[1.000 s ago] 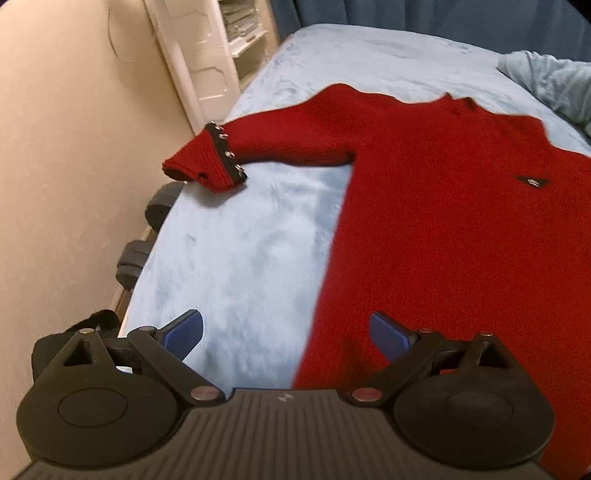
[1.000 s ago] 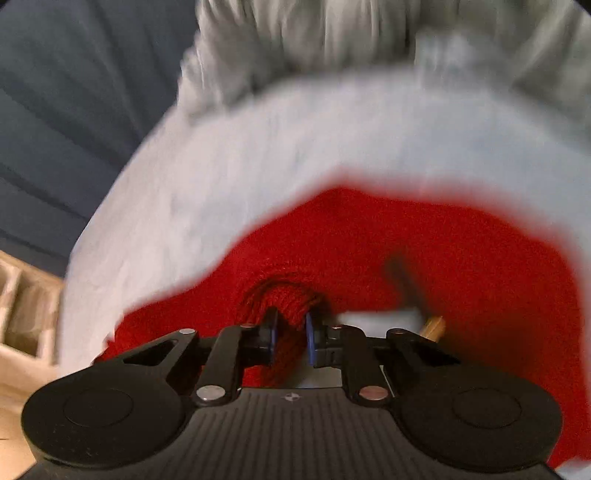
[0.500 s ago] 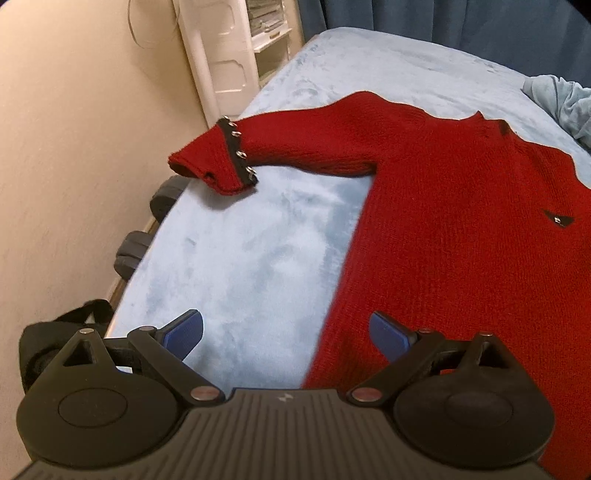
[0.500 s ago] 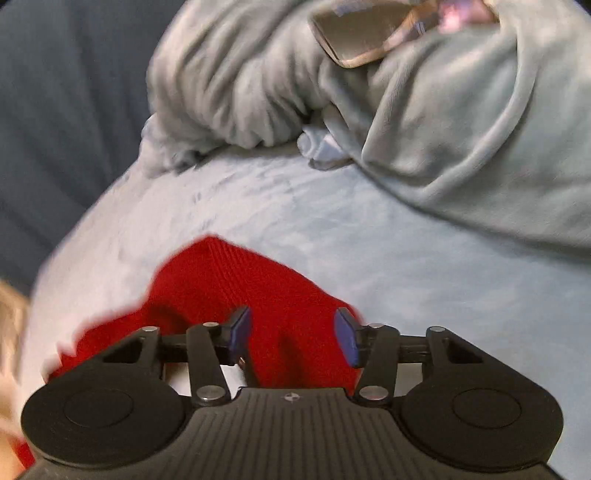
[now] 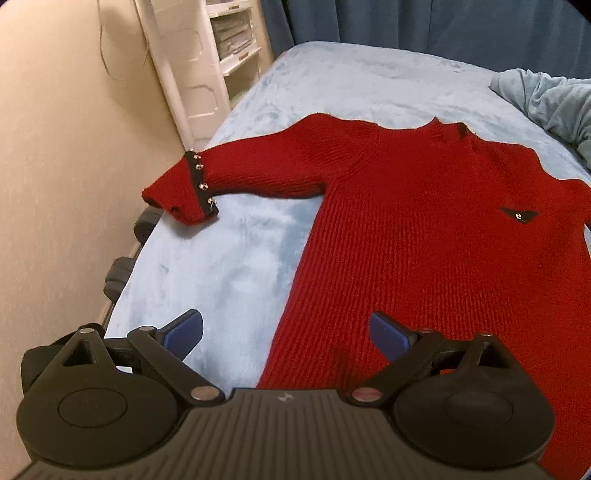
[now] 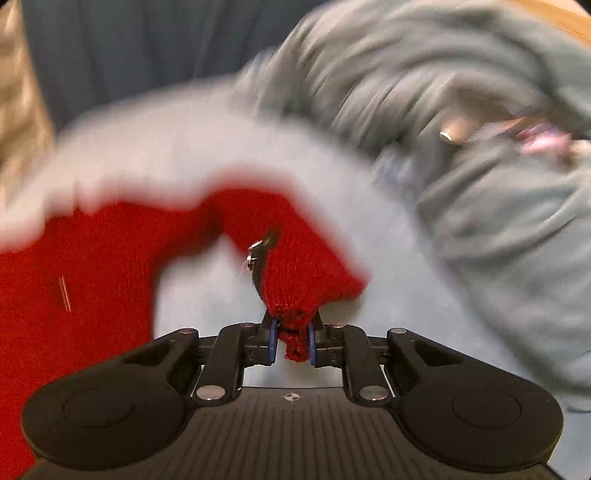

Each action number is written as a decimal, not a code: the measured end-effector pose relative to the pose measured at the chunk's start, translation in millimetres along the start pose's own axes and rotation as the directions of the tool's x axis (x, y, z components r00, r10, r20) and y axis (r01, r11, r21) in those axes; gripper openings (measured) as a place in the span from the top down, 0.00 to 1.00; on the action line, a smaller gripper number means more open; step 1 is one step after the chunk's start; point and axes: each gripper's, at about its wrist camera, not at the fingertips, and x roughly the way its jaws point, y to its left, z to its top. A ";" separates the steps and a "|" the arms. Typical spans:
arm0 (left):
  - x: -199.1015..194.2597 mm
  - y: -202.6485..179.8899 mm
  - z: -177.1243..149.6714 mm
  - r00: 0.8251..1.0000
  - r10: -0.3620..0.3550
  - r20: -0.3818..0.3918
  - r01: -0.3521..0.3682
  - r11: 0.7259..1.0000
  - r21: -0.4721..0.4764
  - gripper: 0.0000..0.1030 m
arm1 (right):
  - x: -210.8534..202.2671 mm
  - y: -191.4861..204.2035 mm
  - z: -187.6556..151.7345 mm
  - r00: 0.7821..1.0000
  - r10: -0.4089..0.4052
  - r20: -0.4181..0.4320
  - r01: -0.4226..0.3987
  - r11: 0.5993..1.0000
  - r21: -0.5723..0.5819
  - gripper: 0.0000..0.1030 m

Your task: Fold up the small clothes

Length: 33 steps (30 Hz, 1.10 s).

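Note:
A red knit sweater (image 5: 417, 236) lies flat on the light blue bed (image 5: 229, 273), its left sleeve (image 5: 258, 173) stretched toward the bed's edge, with a black studded cuff band (image 5: 201, 184). My left gripper (image 5: 286, 330) is open and empty, just above the sweater's lower left hem. In the blurred right wrist view, my right gripper (image 6: 291, 341) is shut on the cuff of the sweater's other sleeve (image 6: 299, 269); the sweater body (image 6: 92, 273) lies to the left.
A beige wall (image 5: 62, 155) and a white shelf unit (image 5: 210, 55) stand left of the bed. Dark blue curtains (image 5: 424, 22) hang behind. A crumpled grey-blue blanket (image 5: 550, 99) lies at the bed's far right, also in the right wrist view (image 6: 480, 155).
My right gripper opened half a second ago and has now shut on the sleeve cuff, moving fast. My left gripper has drawn back slightly, staying open.

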 end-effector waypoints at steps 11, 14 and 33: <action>-2.6 -27.4 1.3 0.999 -0.041 0.001 0.041 0.998 0.039 0.04 | -18.1 -91.8 86.8 0.959 -0.248 0.138 0.213 0.950 0.227 0.86; 1.3 -21.9 1.9 0.999 -0.033 -0.020 0.033 0.999 0.014 0.04 | 13.7 -105.4 51.3 0.946 -0.323 0.002 0.314 0.922 0.227 0.84; 25.8 -8.7 8.0 0.998 -0.045 -0.040 0.042 0.996 -0.074 0.00 | -47.7 27.2 -106.0 0.983 -0.183 0.013 0.184 0.982 -0.038 0.33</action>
